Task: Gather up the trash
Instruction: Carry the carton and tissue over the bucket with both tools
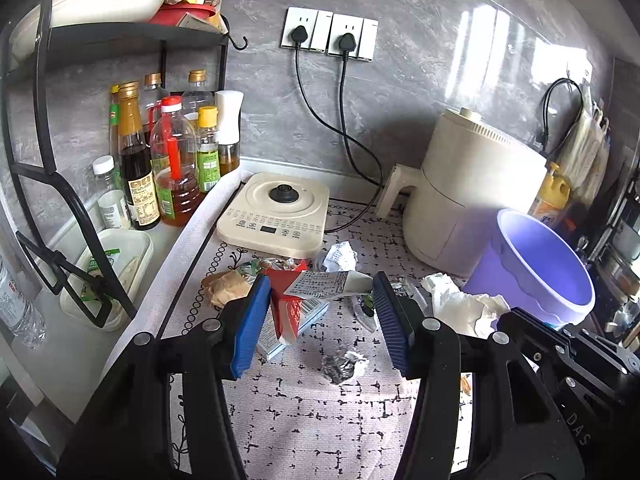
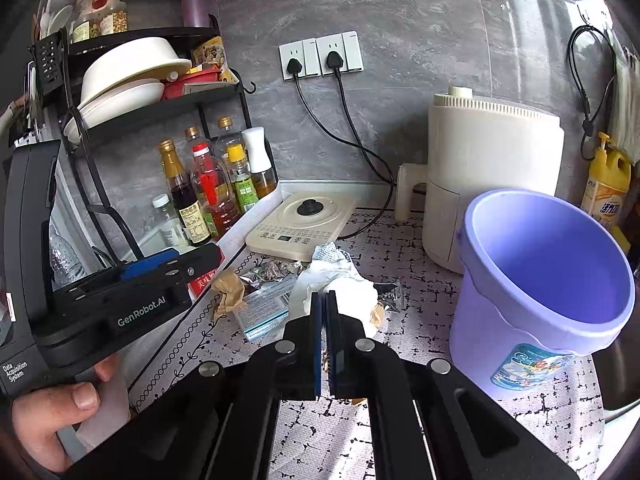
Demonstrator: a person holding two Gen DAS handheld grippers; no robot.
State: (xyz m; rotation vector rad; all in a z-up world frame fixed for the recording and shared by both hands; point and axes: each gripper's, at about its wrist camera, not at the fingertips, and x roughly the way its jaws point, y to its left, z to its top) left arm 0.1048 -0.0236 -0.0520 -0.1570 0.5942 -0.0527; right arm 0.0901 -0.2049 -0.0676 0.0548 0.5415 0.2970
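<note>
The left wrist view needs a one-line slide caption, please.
Open left gripper poised over a red-and-white carton amid countertop litter, with the purple bucket waiting at right.

a lilac bucket (image 2: 544,280) stood on a white mat (image 1: 304,412) with black broken-grid print, beside a cream air fryer (image 2: 492,168), a red-and-white carton (image 1: 296,304) and blue-padded black grippers (image 1: 320,320).

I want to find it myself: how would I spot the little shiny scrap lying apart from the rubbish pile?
Start at the purple bucket and look left across the patterned mat. Nearer than the pile sits a crumpled foil ball, alone. It is the only silvery, metallic scrap; its neighbours are white tissue and printed cartons.
</note>
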